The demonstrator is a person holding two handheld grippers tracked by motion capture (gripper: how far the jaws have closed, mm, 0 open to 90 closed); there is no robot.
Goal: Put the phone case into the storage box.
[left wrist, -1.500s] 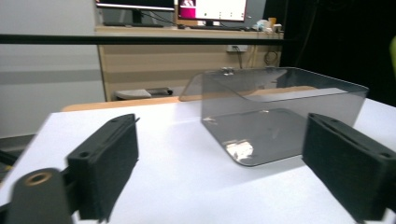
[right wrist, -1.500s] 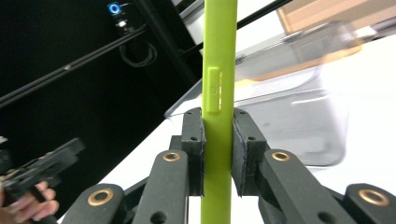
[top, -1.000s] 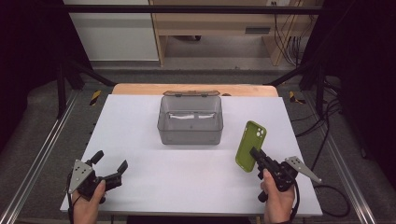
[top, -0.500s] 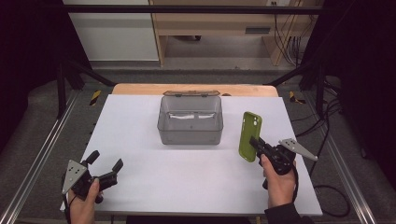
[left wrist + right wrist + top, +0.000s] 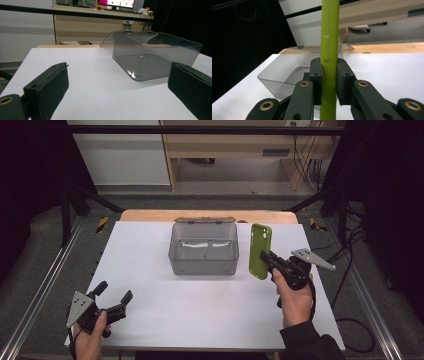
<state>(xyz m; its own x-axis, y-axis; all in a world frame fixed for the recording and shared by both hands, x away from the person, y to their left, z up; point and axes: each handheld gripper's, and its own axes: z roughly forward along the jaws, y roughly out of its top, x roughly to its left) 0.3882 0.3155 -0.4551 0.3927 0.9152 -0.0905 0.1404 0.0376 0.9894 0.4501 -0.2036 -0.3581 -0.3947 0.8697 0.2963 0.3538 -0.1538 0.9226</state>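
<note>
Phone case (image 5: 260, 251) stands upright, clamped edge-on in the right gripper (image 5: 270, 260), just right of the box (image 5: 203, 249). Left gripper (image 5: 112, 296) gapes empty, near left. Thin edge grip probably lets it twist loose.

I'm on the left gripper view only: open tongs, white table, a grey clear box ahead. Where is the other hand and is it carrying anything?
Observer: The right tongs are shut on a green phone case, held upright just to the right of the box.
Operator: Is the case touching the box?
Observer: I can't tell contact; in the high view its edge sits very close to the box's right wall, above the table.
Operator: How is it gripped?
Observer: In the right gripper view the pads pinch its flat faces, with the thin edge and its side button toward the camera.
Operator: And my tongs?
Observer: The left tongs are near the table's front-left corner, far from the box.
</note>
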